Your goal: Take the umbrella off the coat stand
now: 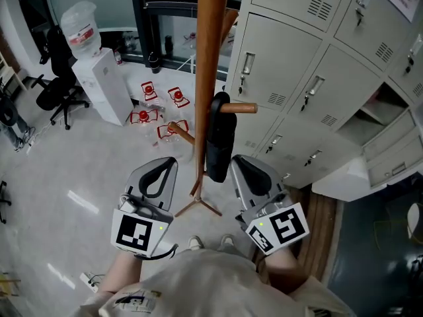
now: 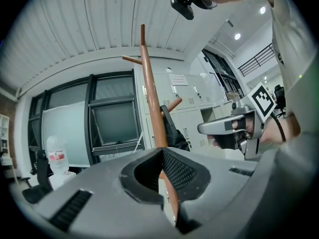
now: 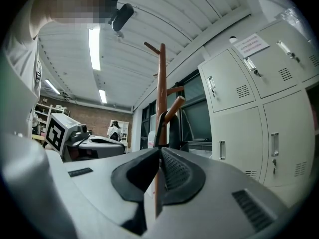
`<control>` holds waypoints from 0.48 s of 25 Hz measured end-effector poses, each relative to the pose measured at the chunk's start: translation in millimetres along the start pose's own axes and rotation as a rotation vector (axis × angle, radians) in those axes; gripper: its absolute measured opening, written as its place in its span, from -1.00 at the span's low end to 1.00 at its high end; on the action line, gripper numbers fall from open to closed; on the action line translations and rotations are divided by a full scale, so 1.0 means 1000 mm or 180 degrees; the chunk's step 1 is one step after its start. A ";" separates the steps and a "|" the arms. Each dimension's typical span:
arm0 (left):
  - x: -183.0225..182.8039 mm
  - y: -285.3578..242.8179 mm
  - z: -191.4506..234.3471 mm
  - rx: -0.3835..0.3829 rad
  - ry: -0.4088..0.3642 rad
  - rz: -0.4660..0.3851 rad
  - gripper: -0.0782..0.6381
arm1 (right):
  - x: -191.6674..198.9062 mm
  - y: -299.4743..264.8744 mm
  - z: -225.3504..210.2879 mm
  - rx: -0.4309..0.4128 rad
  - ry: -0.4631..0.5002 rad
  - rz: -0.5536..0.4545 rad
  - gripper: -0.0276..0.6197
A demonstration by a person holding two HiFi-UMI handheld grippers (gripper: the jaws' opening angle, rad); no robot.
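The black umbrella (image 1: 220, 140) is hanging folded on the wooden coat stand (image 1: 208, 58), just right of the pole in the middle of the head view. Its top is sitting at a short peg (image 1: 239, 107) that is sticking out to the right, and its body is pointing down toward the stand's splayed feet on the pale floor (image 1: 86, 177).

Both claws are being held level in the lower half of that frame, one on each side of the pole, and neither is touching the umbrella. The left claw (image 1: 166, 165) is sitting left of the pole with its marker cube (image 1: 139, 233) nearest the person. The right claw (image 1: 236, 162) is sitting right of the pole, its tip just beside the umbrella's lower end.

In the left gripper view, the left claw (image 2: 162, 153) is showing its jaws pressed together at the tips with nothing between them. The coat stand (image 2: 152, 98) is rising behind them, with the umbrella (image 2: 172, 128) to its right.

In the right gripper view, the right claw (image 3: 159, 151) is likewise closed and gripping nothing. The coat stand (image 3: 162, 83) and umbrella (image 3: 174, 128) are standing straight ahead of it.

Grey lockers (image 1: 297, 78) are filling the upper right of the head view. A water dispenser (image 1: 102, 84) and a black office chair (image 1: 56, 88) are standing at the upper left.
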State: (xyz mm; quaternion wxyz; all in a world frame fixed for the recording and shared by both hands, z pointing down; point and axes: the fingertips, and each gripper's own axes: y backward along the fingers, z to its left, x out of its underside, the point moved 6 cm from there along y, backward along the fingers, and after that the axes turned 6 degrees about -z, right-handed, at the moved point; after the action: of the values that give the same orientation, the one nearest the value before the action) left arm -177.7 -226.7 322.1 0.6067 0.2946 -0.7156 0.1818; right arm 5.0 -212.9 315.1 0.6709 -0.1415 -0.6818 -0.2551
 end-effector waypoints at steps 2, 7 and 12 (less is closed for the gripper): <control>0.000 -0.005 -0.004 -0.0013 0.0004 0.0006 -0.76 | -0.001 0.000 -0.006 -0.0027 -0.0003 0.0000 -0.89; 0.003 -0.011 -0.011 -0.0103 0.0050 0.0061 -0.76 | -0.001 0.000 -0.017 -0.0127 -0.0031 0.0031 -0.89; 0.001 -0.017 -0.015 -0.0189 0.0051 0.0096 -0.76 | -0.002 -0.004 -0.026 -0.0240 -0.0034 0.0034 -0.79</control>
State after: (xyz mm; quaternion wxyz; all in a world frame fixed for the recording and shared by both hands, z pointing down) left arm -155.6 -230.6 324.4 0.6180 0.2641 -0.7202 0.1721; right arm 24.9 -230.0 311.9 0.6627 -0.1716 -0.6746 -0.2763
